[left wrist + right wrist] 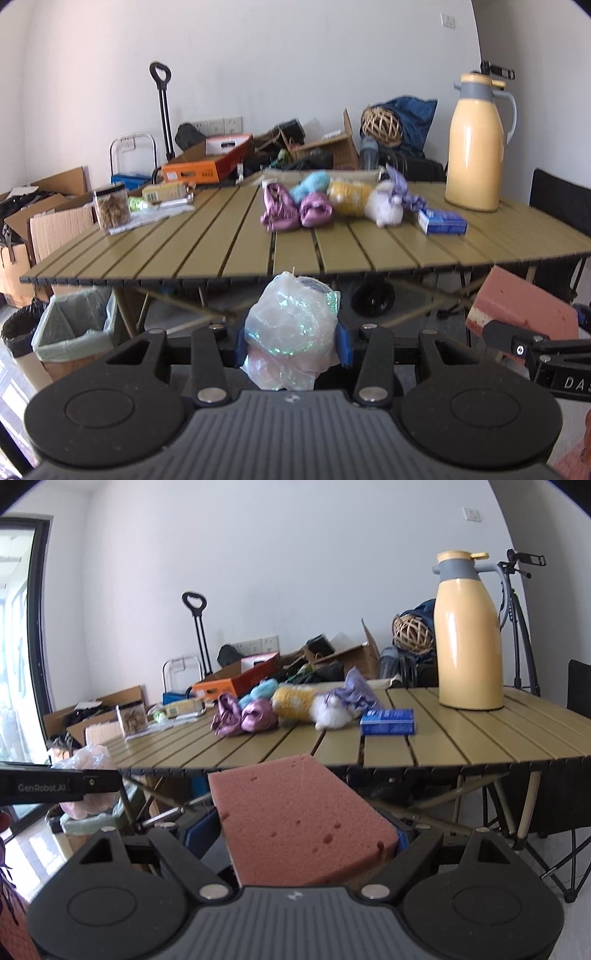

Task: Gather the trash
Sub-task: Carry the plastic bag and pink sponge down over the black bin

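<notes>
Crumpled clear plastic bag is clamped in the left gripper, jaws narrow. Pink rectangular sponge fills the right gripper, jaws wide. Both hang before the olive slatted bench. Risk: slippery film could slide free short of the lined bin.

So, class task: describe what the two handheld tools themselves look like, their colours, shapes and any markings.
Both are matte black. The left tool has a ribbed grey plate between two round black discs, silver rivets on angled link arms, and blue finger pads. The right tool is built the same, with blue pads. White lettering reading GenRobot.AI runs along the left tool's side.
</notes>
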